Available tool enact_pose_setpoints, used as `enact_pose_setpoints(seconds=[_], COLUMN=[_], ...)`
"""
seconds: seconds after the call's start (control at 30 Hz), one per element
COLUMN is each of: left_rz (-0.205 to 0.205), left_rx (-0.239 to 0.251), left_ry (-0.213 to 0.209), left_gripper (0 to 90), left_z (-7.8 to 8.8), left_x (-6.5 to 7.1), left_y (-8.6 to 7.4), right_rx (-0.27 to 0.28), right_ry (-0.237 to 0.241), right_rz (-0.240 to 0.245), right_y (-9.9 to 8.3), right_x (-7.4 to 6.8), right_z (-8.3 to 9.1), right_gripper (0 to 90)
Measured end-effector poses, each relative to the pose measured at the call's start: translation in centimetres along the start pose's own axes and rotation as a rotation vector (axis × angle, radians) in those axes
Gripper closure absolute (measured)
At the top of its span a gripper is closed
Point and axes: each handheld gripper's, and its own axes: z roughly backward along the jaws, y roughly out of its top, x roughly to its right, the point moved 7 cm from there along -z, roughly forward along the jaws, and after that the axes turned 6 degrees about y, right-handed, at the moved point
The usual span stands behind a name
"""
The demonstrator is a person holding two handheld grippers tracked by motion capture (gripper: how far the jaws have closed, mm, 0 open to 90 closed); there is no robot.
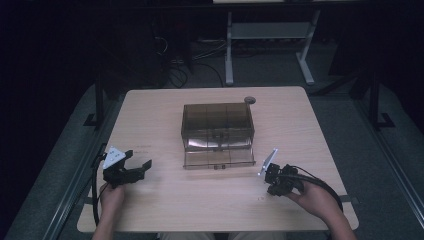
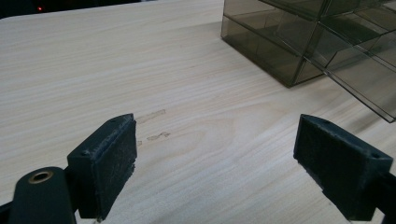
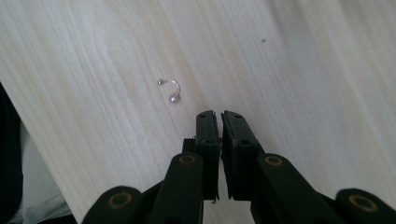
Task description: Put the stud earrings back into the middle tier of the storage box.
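Note:
A smoky clear plastic drawer box [image 1: 217, 125] stands mid-table, its bottom drawer [image 1: 218, 160] pulled out toward me; its corner also shows in the left gripper view [image 2: 299, 46]. A small silver horseshoe ring with two ball ends [image 3: 169, 88] lies on the wood just ahead and left of my right gripper's tips. My right gripper [image 3: 219, 116] [image 1: 272, 189] points down at the table right of the drawer, its pads together with nothing seen between them. My left gripper [image 2: 215, 158] [image 1: 139, 167] rests at the table's left, jaws wide apart over bare wood.
A small round dark object [image 1: 249, 100] lies at the table's back edge behind the box. The table's near edge runs close to the right gripper [image 3: 28, 140]. Table legs and cables stand on the floor beyond [image 1: 229, 50].

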Motion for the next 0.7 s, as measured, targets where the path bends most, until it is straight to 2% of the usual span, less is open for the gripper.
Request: enact_pose_setpoints(seconds=[0.7], left_rz=[0.008], left_rx=[0.002], left_ry=[-0.002], left_gripper=[12.8], left_z=[0.0], left_x=[0.1], left_y=[0.0], right_rx=[0.100], right_ry=[-0.009], right_rz=[0.025], right_y=[3.1], right_x=[1.3], right_z=[3.5], right_gripper=[84.8])
